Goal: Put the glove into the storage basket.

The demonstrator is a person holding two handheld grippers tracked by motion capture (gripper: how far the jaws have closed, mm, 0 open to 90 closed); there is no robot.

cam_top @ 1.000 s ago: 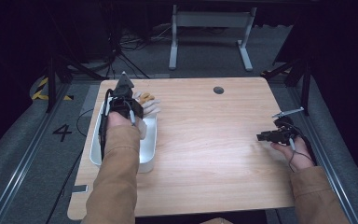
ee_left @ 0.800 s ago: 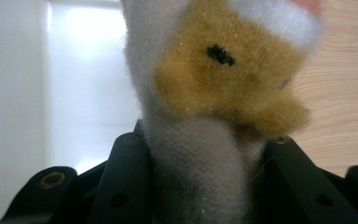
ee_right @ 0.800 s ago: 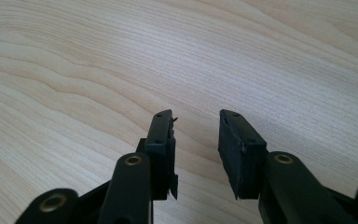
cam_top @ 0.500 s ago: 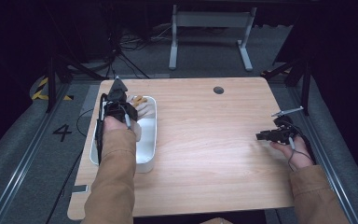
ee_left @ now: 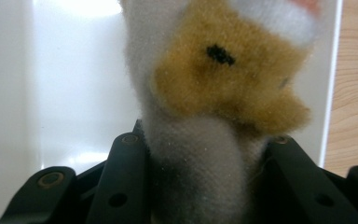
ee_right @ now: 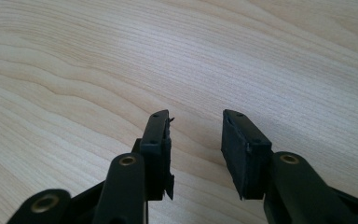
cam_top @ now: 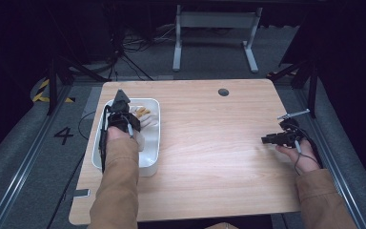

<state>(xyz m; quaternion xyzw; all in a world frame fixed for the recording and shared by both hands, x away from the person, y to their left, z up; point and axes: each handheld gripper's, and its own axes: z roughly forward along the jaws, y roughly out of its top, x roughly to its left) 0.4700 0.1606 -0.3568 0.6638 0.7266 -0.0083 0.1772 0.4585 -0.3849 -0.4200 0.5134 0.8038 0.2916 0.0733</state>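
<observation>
The left gripper (ee_left: 205, 186) has its two black jaws closed on a soft toy (ee_left: 214, 93), pressing the toy's grey-white furry part between them. Above the jaws the toy shows a tan patch with a small black mark. Behind it lies the white inside of a tray (ee_left: 74, 84), with the tray's rim and a strip of wooden table (ee_left: 354, 93) at the right edge of the left gripper view.

From the high view, the left gripper (cam_top: 122, 102) is over the far part of the tray (cam_top: 155, 138), which sits near the table's left edge, and the toy (cam_top: 143, 117) lies inside it.

The right gripper (ee_right: 196, 140) has its jaws apart with nothing between them, just above bare wood. In the high view it (cam_top: 271, 139) is near the table's (cam_top: 209, 157) right edge, well apart from the tray.
</observation>
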